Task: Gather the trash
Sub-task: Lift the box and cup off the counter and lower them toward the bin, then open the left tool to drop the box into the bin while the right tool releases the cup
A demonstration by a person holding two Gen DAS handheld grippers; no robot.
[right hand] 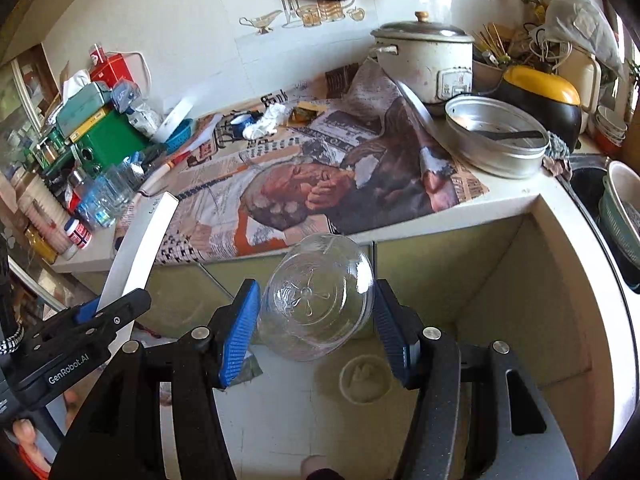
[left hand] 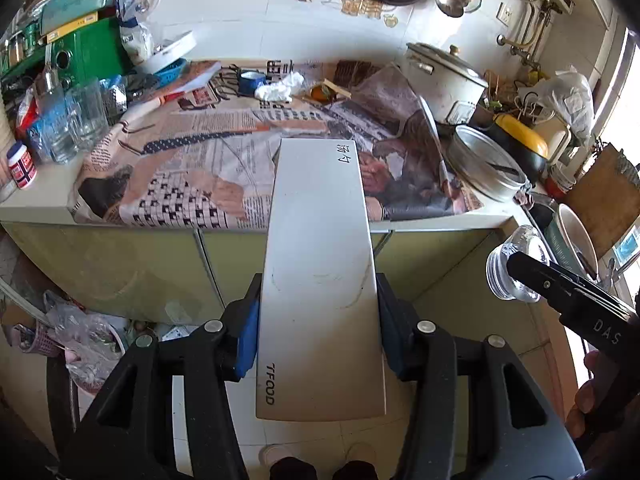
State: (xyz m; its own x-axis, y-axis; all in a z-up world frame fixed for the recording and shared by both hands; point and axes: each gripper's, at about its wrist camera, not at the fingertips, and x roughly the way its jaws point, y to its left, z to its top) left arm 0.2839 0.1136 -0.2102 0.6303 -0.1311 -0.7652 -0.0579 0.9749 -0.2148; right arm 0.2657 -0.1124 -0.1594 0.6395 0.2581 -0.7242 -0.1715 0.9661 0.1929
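My left gripper (left hand: 319,320) is shut on a long white flat box (left hand: 320,220) printed TFOOD, whose far end reaches over the counter's front edge. In the right wrist view that box (right hand: 140,248) slants up at the left from the left gripper (right hand: 108,312). My right gripper (right hand: 316,312) is shut on a clear plastic jar (right hand: 320,296), its moulded bottom toward the camera, held in front of the cabinet doors. The jar (left hand: 506,258) also shows at the right of the left wrist view. Crumpled white paper (left hand: 278,88) and a food scrap on a wrapper (left hand: 322,92) lie at the counter's back.
Newspaper (left hand: 224,168) covers the counter. A rice cooker (left hand: 444,80), metal basin (left hand: 484,164) and yellow-lidded pot (left hand: 520,138) stand on the right, near the sink (right hand: 592,184). Glasses (left hand: 76,120) and a green box (left hand: 92,52) crowd the left. A plastic bag (left hand: 84,340) sits on the floor.
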